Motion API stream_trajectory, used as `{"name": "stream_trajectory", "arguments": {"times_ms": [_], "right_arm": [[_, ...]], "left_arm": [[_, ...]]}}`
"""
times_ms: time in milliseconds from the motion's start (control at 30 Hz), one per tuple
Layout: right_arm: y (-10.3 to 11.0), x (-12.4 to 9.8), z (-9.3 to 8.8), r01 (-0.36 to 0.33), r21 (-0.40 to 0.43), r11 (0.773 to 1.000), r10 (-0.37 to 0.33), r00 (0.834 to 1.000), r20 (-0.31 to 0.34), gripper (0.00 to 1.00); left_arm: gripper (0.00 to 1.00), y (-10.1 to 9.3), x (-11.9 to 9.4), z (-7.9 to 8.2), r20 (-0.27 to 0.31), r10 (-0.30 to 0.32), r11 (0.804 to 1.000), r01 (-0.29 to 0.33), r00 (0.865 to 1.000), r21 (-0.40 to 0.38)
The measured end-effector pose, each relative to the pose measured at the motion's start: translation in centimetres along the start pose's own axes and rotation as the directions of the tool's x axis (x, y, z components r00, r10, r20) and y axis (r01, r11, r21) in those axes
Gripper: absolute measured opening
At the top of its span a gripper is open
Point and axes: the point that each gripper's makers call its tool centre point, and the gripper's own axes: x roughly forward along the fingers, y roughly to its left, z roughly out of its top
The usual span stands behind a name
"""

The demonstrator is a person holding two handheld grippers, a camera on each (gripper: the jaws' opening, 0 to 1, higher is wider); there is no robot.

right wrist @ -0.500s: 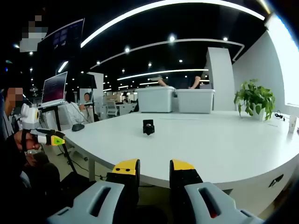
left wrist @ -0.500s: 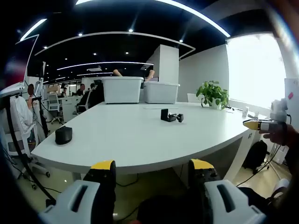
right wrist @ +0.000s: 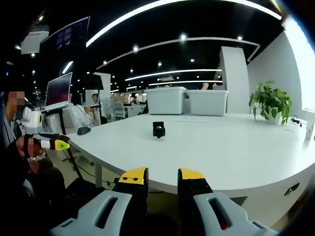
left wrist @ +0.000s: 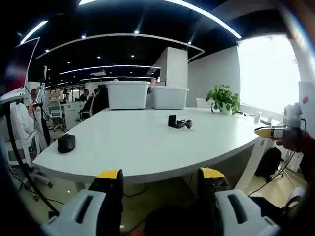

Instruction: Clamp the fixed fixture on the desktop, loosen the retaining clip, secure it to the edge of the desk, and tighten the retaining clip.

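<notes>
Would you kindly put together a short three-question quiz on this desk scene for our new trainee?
1. True or false: the black fixture stands on the white desk, apart from both grippers.
2. What sits beside the two white bins? A) potted plant B) kettle C) stack of books
3. Are the left gripper jaws open or shut?

Key: 1 true; 2 A; 3 open.

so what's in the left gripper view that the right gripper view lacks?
Left gripper view: a black bag on the floor beside the desk, and the right gripper coming in from the right.
Right gripper view: a laptop on a stand, and the left gripper coming in from the left.
Both: the white desk, the black fixture untouched on it, two white bins, a plant, and each view's own open jaws.
</notes>
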Motion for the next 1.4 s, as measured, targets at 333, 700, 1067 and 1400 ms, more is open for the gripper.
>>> {"name": "stream_trajectory", "arguments": {"times_ms": [333, 700, 1067, 1400], "right_arm": [[0.8, 0.0, 1.0, -0.025, -0.024, 0.999, 0.027, 0.998, 0.065, 0.24], [1.3, 0.9, 1.0, -0.039, -0.032, 0.999, 0.04, 0.997, 0.059, 0.27], [0.5, 2.0, 1.0, -0.029, -0.032, 0.999, 0.031, 0.998, 0.057, 0.28], [0.3, 4.6, 1.3, -0.04, -0.017, 0.999, 0.042, 0.996, 0.079, 0.28]], "left_arm": [[0.6, 0.1, 0.1, 0.1, 0.013, 0.0, 1.0, 0.0, 1.0, -0.008], [0.55, 0.2, 0.4, -0.4, 0.0, 0.001, 1.0, -0.001, 1.0, -0.028], [0.56, -0.5, 2.8, -0.2, 0.003, -0.028, 0.999, 0.028, 1.0, 0.033], [0.54, -0.6, 6.7, 0.9, 0.03, -0.074, 0.996, 0.072, 0.997, 0.057]]}}
